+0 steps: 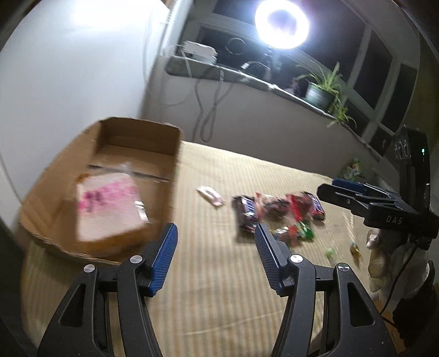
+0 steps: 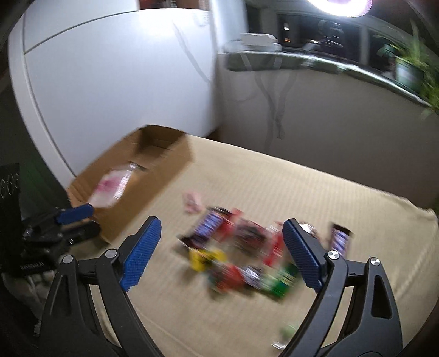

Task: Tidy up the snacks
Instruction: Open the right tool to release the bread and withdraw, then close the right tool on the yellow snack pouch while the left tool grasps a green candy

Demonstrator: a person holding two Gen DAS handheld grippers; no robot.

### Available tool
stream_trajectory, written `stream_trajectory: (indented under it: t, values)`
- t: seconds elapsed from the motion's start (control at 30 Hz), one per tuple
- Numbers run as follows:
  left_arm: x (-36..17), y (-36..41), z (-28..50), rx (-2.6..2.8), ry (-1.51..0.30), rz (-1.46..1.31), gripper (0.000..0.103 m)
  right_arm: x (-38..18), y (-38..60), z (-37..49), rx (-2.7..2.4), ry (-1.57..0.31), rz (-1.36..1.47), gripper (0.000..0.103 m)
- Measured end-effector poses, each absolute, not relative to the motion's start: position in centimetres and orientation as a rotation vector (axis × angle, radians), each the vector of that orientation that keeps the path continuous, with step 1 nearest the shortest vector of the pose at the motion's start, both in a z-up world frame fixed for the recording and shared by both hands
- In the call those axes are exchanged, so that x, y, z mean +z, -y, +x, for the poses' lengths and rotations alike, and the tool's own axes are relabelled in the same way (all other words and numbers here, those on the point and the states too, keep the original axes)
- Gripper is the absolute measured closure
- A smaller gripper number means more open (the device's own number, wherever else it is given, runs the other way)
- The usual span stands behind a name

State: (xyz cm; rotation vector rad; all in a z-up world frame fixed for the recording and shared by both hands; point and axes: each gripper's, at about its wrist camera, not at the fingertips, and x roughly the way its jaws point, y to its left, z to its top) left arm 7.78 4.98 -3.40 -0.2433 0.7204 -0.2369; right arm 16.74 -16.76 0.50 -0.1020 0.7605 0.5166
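Observation:
A cardboard box point(image 1: 142, 137) stands open at the table's left. A white packet with pink print point(image 1: 109, 208) shows at the box's near end, blurred; I cannot tell whether it rests there. My left gripper point(image 1: 215, 228) is open and empty, just right of the box's near corner. A pile of wrapped snack bars and candies point(image 1: 274, 211) lies to its right. In the right wrist view my right gripper point(image 2: 221, 222) hangs wide open above that pile point(image 2: 241, 247), holding nothing. The box point(image 2: 153, 170) and the packet point(image 2: 109, 189) sit to its left.
A small pink wrapper point(image 1: 211, 195) lies apart between box and pile. A ring light point(image 1: 281, 23) glares above a sill with a potted plant point(image 1: 321, 90) and hanging cables. A white cabinet point(image 2: 109, 82) stands behind the box. A gloved hand point(image 1: 381, 263) holds the right gripper.

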Motion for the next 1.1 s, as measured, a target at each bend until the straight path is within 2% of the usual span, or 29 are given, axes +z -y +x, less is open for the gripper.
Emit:
stream_trajectory:
  t: [0.27, 0.4, 0.5, 0.67, 0.77, 0.93, 1.03, 1.1]
  values:
    - [-4.7, -0.3, 9.1, -0.342, -0.772, -0.199, 0.046, -1.6, 25.7, 15.5, 0.328, -0.798, -0.045, 0.011]
    - [-5.6, 1.4, 10.1, -0.373, -0.801, -0.180, 0.062, -2.8, 28.8, 14.5, 0.257, -0.814, -0.045, 0.011]
    - [-6.2, 2.7, 10.5, -0.395, -0.821, -0.166, 0.067, -3.8, 30.4, 13.8, 0.235, -0.840, -0.046, 0.011]
    - [-6.5, 5.2, 10.2, -0.450, -0.840, -0.133, 0.067, -5.5, 31.8, 12.4, 0.205, -0.862, -0.086, 0.012]
    - [-6.6, 7.1, 10.0, -0.496, -0.854, -0.118, 0.067, -6.2, 32.0, 12.0, 0.198, -0.876, -0.109, 0.019]
    - [-7.0, 10.7, 10.0, -0.576, -0.876, -0.085, 0.067, -7.2, 32.8, 11.6, 0.198, -0.893, -0.111, 0.023]
    - [-7.4, 12.8, 10.2, -0.616, -0.894, -0.063, 0.067, -7.6, 33.3, 11.7, 0.201, -0.904, -0.097, 0.033]
    - [-7.6, 13.8, 10.3, -0.624, -0.907, -0.051, 0.067, -7.9, 33.7, 11.8, 0.206, -0.911, -0.081, 0.036]
